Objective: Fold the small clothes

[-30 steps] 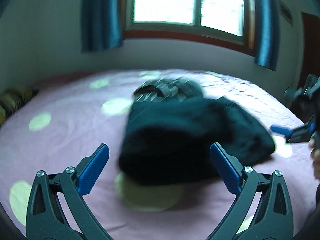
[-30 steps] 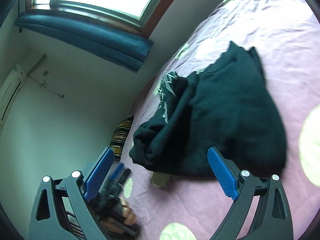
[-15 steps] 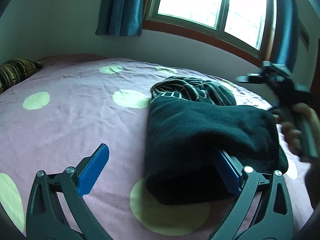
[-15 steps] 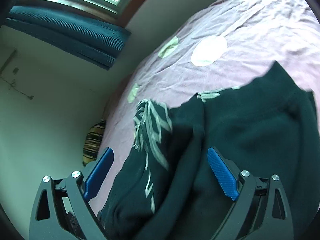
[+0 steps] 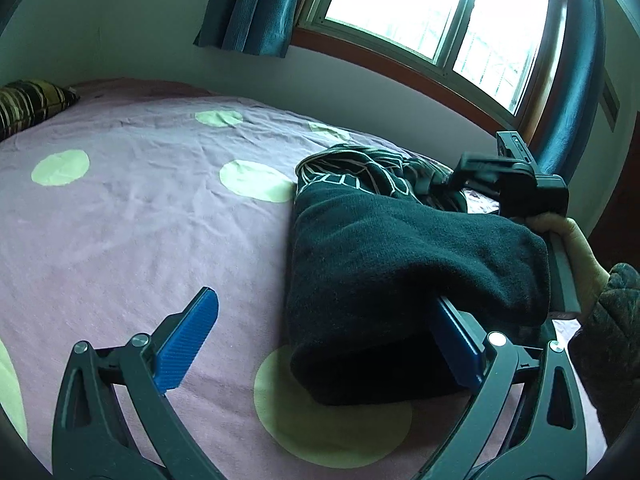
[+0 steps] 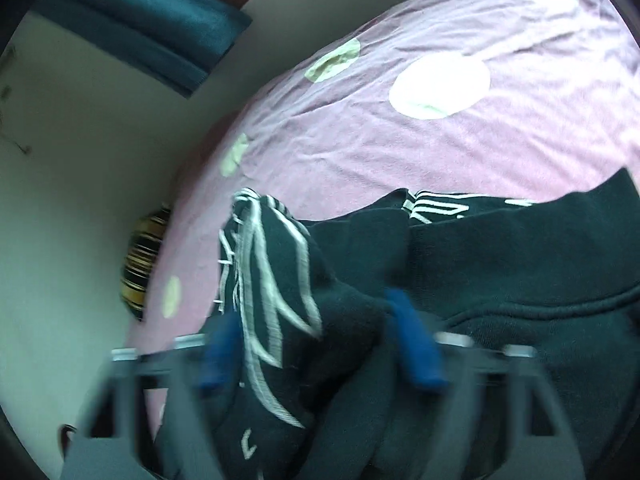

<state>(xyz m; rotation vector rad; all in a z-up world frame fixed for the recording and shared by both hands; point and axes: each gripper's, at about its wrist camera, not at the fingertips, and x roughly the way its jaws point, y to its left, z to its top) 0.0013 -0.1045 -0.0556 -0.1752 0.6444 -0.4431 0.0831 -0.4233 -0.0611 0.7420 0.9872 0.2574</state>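
A dark green fleece garment [image 5: 400,264] with a white-lined striped part [image 5: 352,172] lies bunched on the pink spotted bedsheet [image 5: 140,208]. My left gripper [image 5: 324,300] is open. Its left finger [image 5: 188,340] is over bare sheet, and its right finger [image 5: 456,344] is tucked under the garment's near edge. In the right wrist view, my right gripper [image 6: 316,340] is closing, its blue pads [image 6: 412,344] on either side of a raised fold of the striped fabric [image 6: 272,280]. The left wrist view shows that gripper [image 5: 500,176] at the garment's far side, held by a hand [image 5: 572,240].
The bed runs up to a wall below a window [image 5: 432,12] with teal curtains [image 5: 248,4]. A striped pillow [image 5: 28,100] lies at the far left corner. Open sheet stretches to the left of the garment. A padded sleeve [image 5: 608,340] is at the right edge.
The right gripper swung in over the garment and its jaws narrowed around the striped fold. The left gripper pushed its right finger under the garment's near edge, then held still.
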